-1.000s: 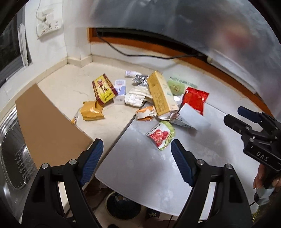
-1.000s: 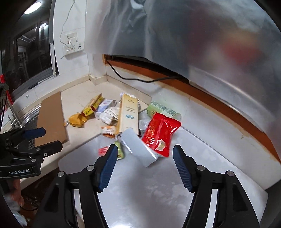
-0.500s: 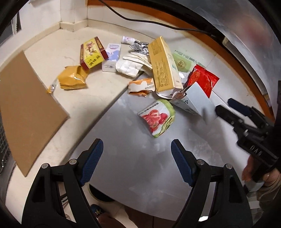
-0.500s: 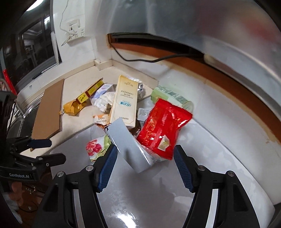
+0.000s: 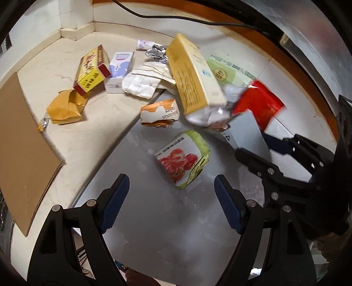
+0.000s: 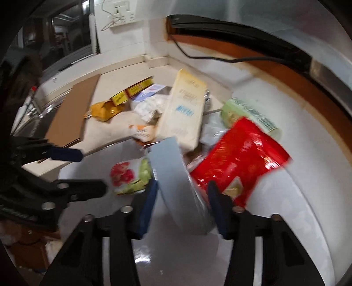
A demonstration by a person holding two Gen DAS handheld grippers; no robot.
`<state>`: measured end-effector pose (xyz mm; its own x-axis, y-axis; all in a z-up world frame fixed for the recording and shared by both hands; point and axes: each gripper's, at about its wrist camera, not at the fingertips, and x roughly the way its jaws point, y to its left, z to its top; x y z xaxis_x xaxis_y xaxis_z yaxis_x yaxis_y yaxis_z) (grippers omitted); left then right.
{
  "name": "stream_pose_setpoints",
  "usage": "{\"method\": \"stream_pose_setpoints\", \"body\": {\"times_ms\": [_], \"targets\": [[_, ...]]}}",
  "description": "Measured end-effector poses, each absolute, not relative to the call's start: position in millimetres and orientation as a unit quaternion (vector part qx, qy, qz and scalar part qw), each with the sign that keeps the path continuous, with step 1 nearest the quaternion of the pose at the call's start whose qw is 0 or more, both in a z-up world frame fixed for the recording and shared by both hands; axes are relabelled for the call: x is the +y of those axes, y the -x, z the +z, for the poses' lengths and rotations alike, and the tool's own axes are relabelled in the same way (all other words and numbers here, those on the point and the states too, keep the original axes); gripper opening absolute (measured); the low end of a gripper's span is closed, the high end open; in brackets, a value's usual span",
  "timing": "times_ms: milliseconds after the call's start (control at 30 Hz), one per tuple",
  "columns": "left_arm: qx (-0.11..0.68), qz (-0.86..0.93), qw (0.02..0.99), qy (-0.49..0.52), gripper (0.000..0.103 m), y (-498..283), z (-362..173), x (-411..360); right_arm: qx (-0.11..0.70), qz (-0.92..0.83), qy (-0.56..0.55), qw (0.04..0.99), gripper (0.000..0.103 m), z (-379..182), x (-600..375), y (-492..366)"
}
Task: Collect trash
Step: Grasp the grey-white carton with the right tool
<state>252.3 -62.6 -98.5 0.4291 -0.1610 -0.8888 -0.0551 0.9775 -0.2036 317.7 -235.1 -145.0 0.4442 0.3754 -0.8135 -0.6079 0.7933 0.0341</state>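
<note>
A heap of trash lies where a cream counter meets a grey tabletop (image 5: 158, 231). My right gripper (image 6: 180, 193) has its jaws closing around a flat grey box (image 6: 173, 184) that stands tilted between the pads; a thin gap still seems to show. A red foil bag (image 6: 239, 158) lies just right of it. The left wrist view shows the right gripper (image 5: 253, 143) at the grey box (image 5: 246, 127). My left gripper (image 5: 171, 198) is open above the tabletop, just short of a green-edged packet with red fruit (image 5: 182, 158). Nothing sits between its fingers.
Behind lie a tall cream carton (image 5: 193, 77), an orange-and-white packet (image 5: 160, 113), crumpled white paper (image 5: 145, 81), a red-and-yellow box (image 5: 91, 70), a yellow pouch (image 5: 63, 107) and a green packet (image 5: 228, 74). A brown cardboard sheet (image 5: 19, 149) covers the left counter. A black cable (image 5: 176, 16) runs along the back.
Both grippers have sunk toward the heap. The right jaws have narrowed around the grey box. The left gripper has come close to the fruit packet and stays open.
</note>
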Motion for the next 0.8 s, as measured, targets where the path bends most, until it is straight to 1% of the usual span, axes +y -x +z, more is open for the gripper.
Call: {"method": "stream_pose_setpoints", "body": {"times_ms": [133, 200, 233, 267, 333, 433, 533, 600, 667, 733, 800], "targets": [[0.538, -0.032, 0.837, 0.092, 0.077, -261.2, -103.3, -67.7, 0.446, 0.286, 0.135, 0.837, 0.039, -147.0, -238.3, -312.8], [0.54, -0.032, 0.836, 0.089, 0.077, -265.2, -105.6, -69.3, 0.451, 0.292, 0.131, 0.833, 0.042, -148.2, -240.9, -310.8], [0.542, -0.032, 0.835, 0.087, 0.077, -267.8, -106.8, -69.9, 0.453, 0.294, 0.13, 0.832, 0.048, -149.3, -241.4, -309.4], [0.542, -0.031, 0.835, 0.086, 0.077, -269.3, -107.6, -70.0, 0.45, 0.294, 0.132, 0.833, 0.055, -149.0, -243.3, -307.2], [0.544, -0.029, 0.835, 0.084, 0.077, -273.6, -108.8, -70.1, 0.436, 0.291, 0.145, 0.839, 0.062, -149.4, -243.0, -302.8], [0.547, -0.028, 0.833, 0.078, 0.077, -278.4, -111.8, -71.7, 0.408, 0.28, 0.184, 0.849, 0.063, -152.6, -237.6, -294.6], [0.551, -0.027, 0.831, 0.075, 0.077, -283.2, -115.5, -72.0, 0.396, 0.269, 0.204, 0.854, 0.063, -158.5, -232.8, -294.1], [0.552, -0.027, 0.83, 0.077, 0.077, -285.0, -117.5, -71.3, 0.386, 0.263, 0.213, 0.858, 0.061, -162.8, -229.1, -296.1], [0.555, -0.028, 0.828, 0.077, 0.077, -286.5, -119.6, -71.5, 0.383, 0.268, 0.214, 0.858, 0.043, -165.1, -227.3, -299.7], [0.557, -0.029, 0.827, 0.073, 0.077, -288.1, -121.4, -72.9, 0.384, 0.271, 0.203, 0.859, 0.038, -163.5, -230.4, -301.2], [0.556, -0.031, 0.828, 0.07, 0.076, -289.8, -122.3, -75.1, 0.388, 0.27, 0.171, 0.865, 0.038, -158.4, -237.7, -305.2]]}}
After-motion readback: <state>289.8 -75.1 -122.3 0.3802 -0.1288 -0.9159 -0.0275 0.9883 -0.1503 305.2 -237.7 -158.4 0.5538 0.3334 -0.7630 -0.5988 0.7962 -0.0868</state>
